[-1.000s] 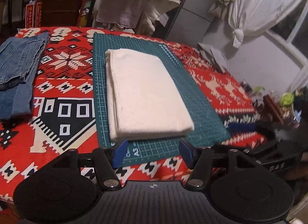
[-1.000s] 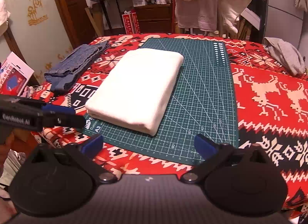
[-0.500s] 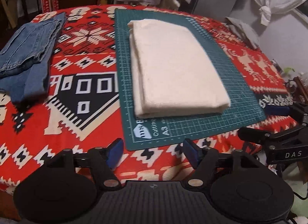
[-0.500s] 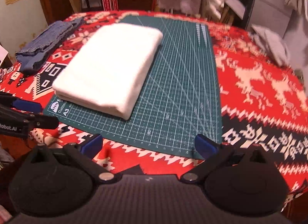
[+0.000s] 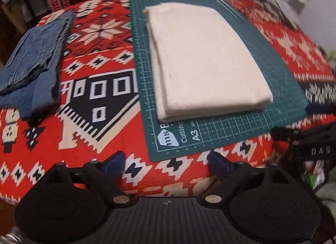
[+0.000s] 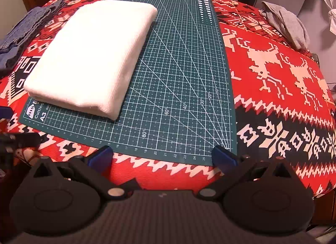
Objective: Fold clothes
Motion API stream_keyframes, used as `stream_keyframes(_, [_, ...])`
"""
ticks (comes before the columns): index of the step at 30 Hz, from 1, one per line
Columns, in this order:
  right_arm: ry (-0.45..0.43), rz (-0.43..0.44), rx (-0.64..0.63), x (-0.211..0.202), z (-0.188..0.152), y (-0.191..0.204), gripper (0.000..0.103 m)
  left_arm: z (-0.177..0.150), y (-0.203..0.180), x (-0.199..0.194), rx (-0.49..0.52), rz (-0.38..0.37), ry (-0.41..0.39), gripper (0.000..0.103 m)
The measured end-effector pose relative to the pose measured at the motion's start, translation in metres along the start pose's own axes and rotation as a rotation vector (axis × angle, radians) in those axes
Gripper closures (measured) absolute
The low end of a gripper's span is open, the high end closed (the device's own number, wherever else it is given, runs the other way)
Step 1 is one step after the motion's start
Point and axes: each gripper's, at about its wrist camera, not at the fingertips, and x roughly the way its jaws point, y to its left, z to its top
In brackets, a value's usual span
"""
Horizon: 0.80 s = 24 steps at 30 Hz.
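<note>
A folded cream-white garment (image 5: 206,59) lies flat on the left half of a green A3 cutting mat (image 5: 241,126), its thick folded edge toward the camera and its layered edges along the mat's left border. In the right wrist view the same garment (image 6: 92,55) sits toward 10 o'clock, and the mat's right half (image 6: 180,76) is bare grid. The mat rests on a surface covered by a red, black and cream patterned cloth (image 5: 88,105).

The left gripper (image 5: 168,165) hovers off the near edge of the surface, its blue-tipped fingers (image 5: 115,162) spread wide apart and gripping nothing; the mat's near left corner lies between them, farther out. The right gripper (image 6: 162,158) also hangs at the near edge, fingers (image 6: 223,158) wide apart and empty, just short of the mat's near border. Part of the right gripper shows at 3 o'clock in the left wrist view.

Folded blue jeans (image 5: 31,65) lie on the cloth at 9 to 10 o'clock, well apart from the mat. A crumpled grey garment (image 6: 287,23) lies at 2 o'clock near the far right edge of the surface.
</note>
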Motion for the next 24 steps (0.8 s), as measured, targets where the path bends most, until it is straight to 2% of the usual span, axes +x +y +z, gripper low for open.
stream_keyframes(3, [0.011, 0.001, -0.001, 0.0, 0.001, 0.0, 0.0, 0.001, -0.005, 0.005, 0.032, -0.001, 0.018, 0.0])
stream_keyframes(14, [0.031, -0.003, -0.003, -0.002, 0.002, 0.003, 0.0, 0.01, -0.007, 0.012, -0.033, 0.035, 0.058, 0.0])
stream_keyframes(19, [0.005, 0.001, 0.002, -0.001, -0.002, 0.001, 0.001, 0.012, -0.007, 0.012, -0.017, 0.032, 0.058, 0.0])
stream_keyframes(20, [0.005, 0.005, 0.007, -0.002, -0.001, 0.001, 0.001, 0.012, -0.006, 0.011, -0.017, 0.03, 0.059, 0.002])
stream_keyframes(22, [0.002, 0.019, 0.025, -0.005, 0.0, 0.0, 0.001, 0.012, -0.003, 0.005, -0.033, 0.027, 0.048, 0.013])
stream_keyframes(23, [-0.015, 0.029, 0.035, -0.008, 0.001, -0.002, 0.001, 0.013, 0.0, -0.001, -0.045, 0.014, 0.035, 0.024])
stream_keyframes(24, [-0.04, 0.037, 0.039, -0.015, 0.001, -0.002, 0.002, 0.014, 0.004, -0.008, -0.056, -0.02, 0.022, 0.028])
